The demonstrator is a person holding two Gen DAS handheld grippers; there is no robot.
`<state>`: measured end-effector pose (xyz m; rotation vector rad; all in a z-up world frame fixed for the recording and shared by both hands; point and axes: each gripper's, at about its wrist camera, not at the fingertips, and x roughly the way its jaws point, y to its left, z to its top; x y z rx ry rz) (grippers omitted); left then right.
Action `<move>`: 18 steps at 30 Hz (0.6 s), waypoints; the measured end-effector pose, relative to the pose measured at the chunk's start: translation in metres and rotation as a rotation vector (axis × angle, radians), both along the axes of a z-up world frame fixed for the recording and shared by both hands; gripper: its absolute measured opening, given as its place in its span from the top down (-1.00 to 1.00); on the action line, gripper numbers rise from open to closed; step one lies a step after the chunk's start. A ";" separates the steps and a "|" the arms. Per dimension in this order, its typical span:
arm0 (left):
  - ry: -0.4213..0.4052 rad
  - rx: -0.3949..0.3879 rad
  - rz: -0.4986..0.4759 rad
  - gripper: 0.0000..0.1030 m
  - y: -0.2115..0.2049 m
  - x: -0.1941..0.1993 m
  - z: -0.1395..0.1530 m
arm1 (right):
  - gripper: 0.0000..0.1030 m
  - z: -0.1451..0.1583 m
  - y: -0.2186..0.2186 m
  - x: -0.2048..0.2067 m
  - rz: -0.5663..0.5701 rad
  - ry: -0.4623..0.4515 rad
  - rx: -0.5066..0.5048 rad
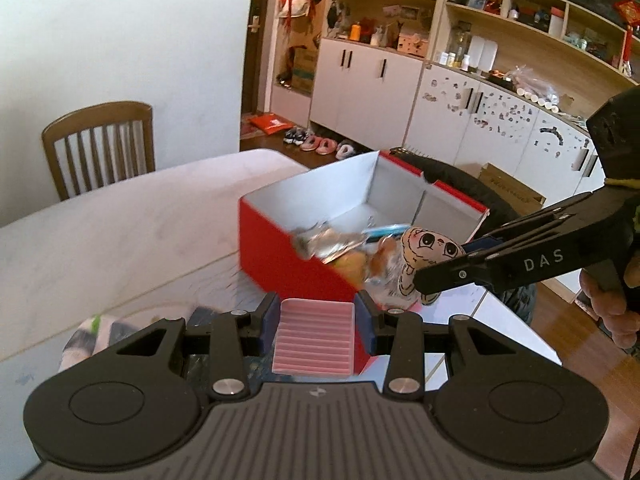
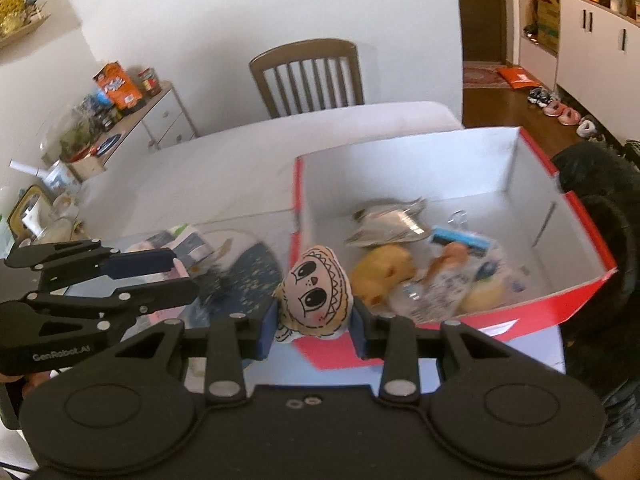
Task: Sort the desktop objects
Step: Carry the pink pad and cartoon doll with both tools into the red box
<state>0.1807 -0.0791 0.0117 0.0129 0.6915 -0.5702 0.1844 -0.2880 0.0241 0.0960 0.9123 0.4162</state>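
A pink ribbed tray [image 1: 314,336] sits between the blue pads of my left gripper [image 1: 316,308], which is shut on it just in front of the red box [image 1: 280,256]. My right gripper [image 2: 314,320] is shut on a small cloth doll [image 2: 316,292] with big drawn eyes, held over the box's near left corner. From the left wrist view, the doll [image 1: 424,252] hangs at the box's right end in the right gripper [image 1: 424,280]. Inside the white-lined box [image 2: 400,160] lie a silver packet [image 2: 388,220], a yellow plush [image 2: 380,268] and a blue brush [image 2: 460,242].
The box stands on a white table [image 2: 240,160]. A blue speckled item [image 2: 248,276] and some papers lie left of it, under the left gripper [image 2: 184,276]. A wooden chair [image 2: 308,76] stands at the far edge. A dark coat [image 2: 600,200] crowds the box's right side.
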 end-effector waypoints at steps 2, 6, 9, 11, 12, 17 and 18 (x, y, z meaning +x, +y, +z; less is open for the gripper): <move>-0.007 0.001 -0.007 0.25 -0.012 0.004 0.004 | 0.29 0.000 -0.011 0.003 -0.005 -0.004 0.002; -0.024 0.011 -0.025 0.25 -0.034 0.012 0.010 | 0.29 -0.002 -0.029 0.011 -0.012 -0.003 0.000; -0.029 0.017 -0.040 0.25 -0.052 0.018 0.013 | 0.29 -0.004 -0.044 0.017 -0.018 -0.002 -0.004; -0.032 0.022 -0.050 0.25 -0.063 0.022 0.015 | 0.29 -0.004 -0.053 0.021 -0.024 -0.004 -0.003; -0.033 0.024 -0.055 0.25 -0.068 0.024 0.015 | 0.29 -0.004 -0.058 0.023 -0.027 -0.006 -0.003; -0.025 0.031 -0.071 0.25 -0.093 0.036 0.014 | 0.29 -0.006 -0.080 0.032 -0.045 -0.010 -0.009; -0.023 0.034 -0.073 0.25 -0.097 0.039 0.013 | 0.29 -0.007 -0.084 0.034 -0.046 -0.011 -0.012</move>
